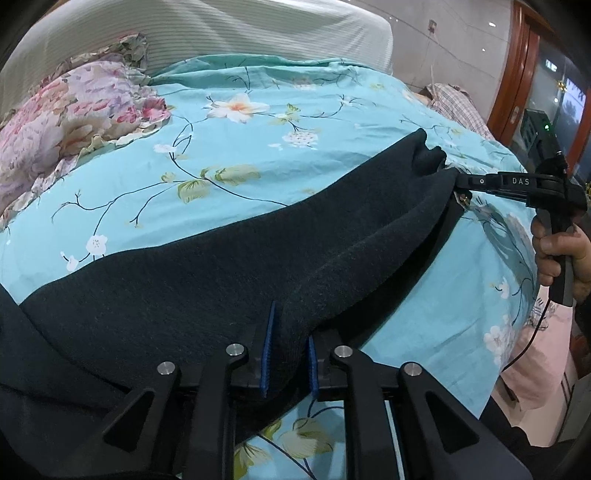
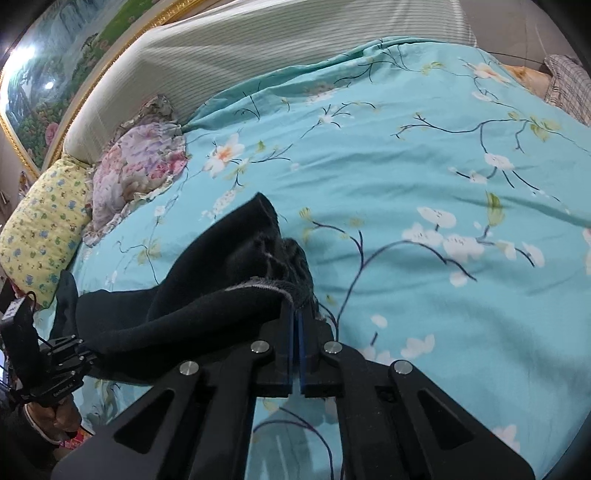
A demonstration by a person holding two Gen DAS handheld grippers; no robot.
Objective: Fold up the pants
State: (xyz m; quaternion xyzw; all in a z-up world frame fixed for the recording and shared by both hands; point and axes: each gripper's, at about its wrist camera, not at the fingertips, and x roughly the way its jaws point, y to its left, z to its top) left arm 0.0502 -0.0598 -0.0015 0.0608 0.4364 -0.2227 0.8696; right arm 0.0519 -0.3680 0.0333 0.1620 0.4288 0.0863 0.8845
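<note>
Pinching a thick ridge of dark cloth, the left gripper (image 1: 290, 354) has its blue pads (image 1: 268, 350) set a little apart with the fabric bunched between them, so it looks to be holding a gathered fold rather than a single layer. The right gripper (image 2: 296, 332) is closed almost completely, its jaws nipping a thin hem edge with a pale fuzzy lining showing just above the tips. In the left wrist view that same tool reaches in from the right, gripped by a person's hand (image 1: 554, 251).

Between the two holds, the pants (image 1: 240, 269) stretch as a long dark band across the turquoise flowered bedspread (image 1: 332, 122), running from the near left corner of the bed toward its right edge, slightly lifted at both held ends and resting on the cover in the middle. A floral pillow (image 1: 70, 122) sits well apart at the far left, near the striped headboard (image 1: 221, 33); a yellow printed cushion (image 2: 40, 232) lies beyond it.

The cloth looks like a soft, fairly heavy fleece-lined knit: limp, likely to sag and drag rather than slide, and not fragile. Judging by this, hem and waist edges or thick seams give the surest hold, since a bulky mid-fold pinch could slip a layer.
</note>
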